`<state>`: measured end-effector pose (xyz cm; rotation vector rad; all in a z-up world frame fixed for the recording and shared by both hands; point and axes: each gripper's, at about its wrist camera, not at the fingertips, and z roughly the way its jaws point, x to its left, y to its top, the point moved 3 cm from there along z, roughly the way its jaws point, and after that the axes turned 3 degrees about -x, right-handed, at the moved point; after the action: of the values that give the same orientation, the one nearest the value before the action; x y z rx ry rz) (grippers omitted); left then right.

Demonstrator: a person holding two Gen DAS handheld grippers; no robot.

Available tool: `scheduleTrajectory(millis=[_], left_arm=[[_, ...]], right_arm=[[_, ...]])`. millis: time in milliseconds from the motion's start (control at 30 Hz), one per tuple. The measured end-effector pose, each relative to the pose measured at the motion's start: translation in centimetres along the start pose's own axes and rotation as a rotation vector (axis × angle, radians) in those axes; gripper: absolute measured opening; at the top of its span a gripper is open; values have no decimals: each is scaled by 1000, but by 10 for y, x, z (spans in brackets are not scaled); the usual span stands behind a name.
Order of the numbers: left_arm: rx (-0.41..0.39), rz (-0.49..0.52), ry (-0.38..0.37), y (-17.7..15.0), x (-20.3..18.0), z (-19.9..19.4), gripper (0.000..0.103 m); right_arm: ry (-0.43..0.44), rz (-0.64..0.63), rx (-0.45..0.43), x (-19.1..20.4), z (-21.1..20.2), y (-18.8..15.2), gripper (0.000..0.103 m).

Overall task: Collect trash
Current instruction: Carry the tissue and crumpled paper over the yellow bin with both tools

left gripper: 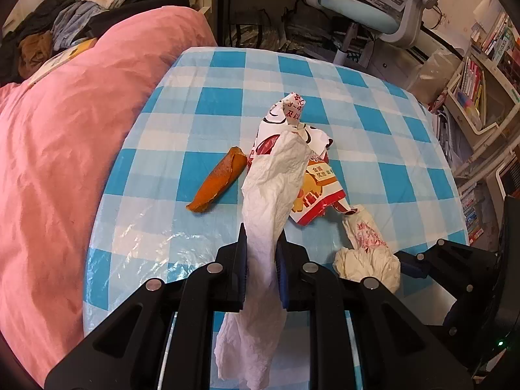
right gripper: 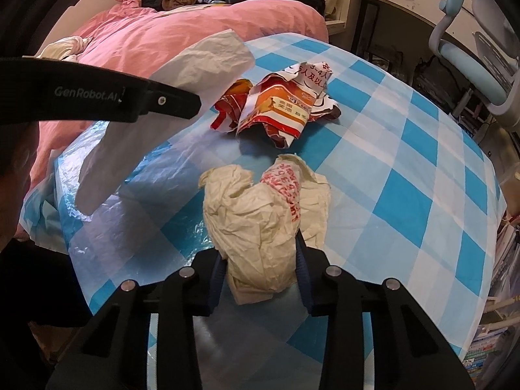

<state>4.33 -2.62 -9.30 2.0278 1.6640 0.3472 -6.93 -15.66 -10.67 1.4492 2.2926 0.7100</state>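
Between the left tool's (left gripper: 261, 247) jaws hangs a clamped white tissue (left gripper: 273, 175); the right tool (right gripper: 260, 266) squeezes a crumpled bag (right gripper: 263, 214) on the tabletop (right gripper: 406, 169).

Black tool (left gripper: 261, 247), blue pads (left gripper: 282, 266), silver screws

I count one white tissue (left gripper: 269, 227), one cream crumpled wrapper (right gripper: 269, 224), one torn red-and-orange snack packet (right gripper: 279, 110), one orange peel (left gripper: 217, 178), all on one checked tablecloth (left gripper: 373, 149).

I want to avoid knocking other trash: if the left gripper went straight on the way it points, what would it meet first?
Probably the red and orange snack wrapper, just beyond the white tissue that the left gripper holds; depth is uncertain.
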Motion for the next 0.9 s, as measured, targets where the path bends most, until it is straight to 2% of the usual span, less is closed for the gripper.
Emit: scheduleTrajectory(millis=[533,733,900], left_arm=[[-24,-9,5,3,2,-7,15],[-44,-5,2,1,1,-15,15],[-56,-24,-4,-12,9,-28,15]], right_arm=[[-10,-61,-21,14,-10,1,34],[-24,-128,-38,30,-24,-4,34],[7,-175,-72,47,-45,-6,34]])
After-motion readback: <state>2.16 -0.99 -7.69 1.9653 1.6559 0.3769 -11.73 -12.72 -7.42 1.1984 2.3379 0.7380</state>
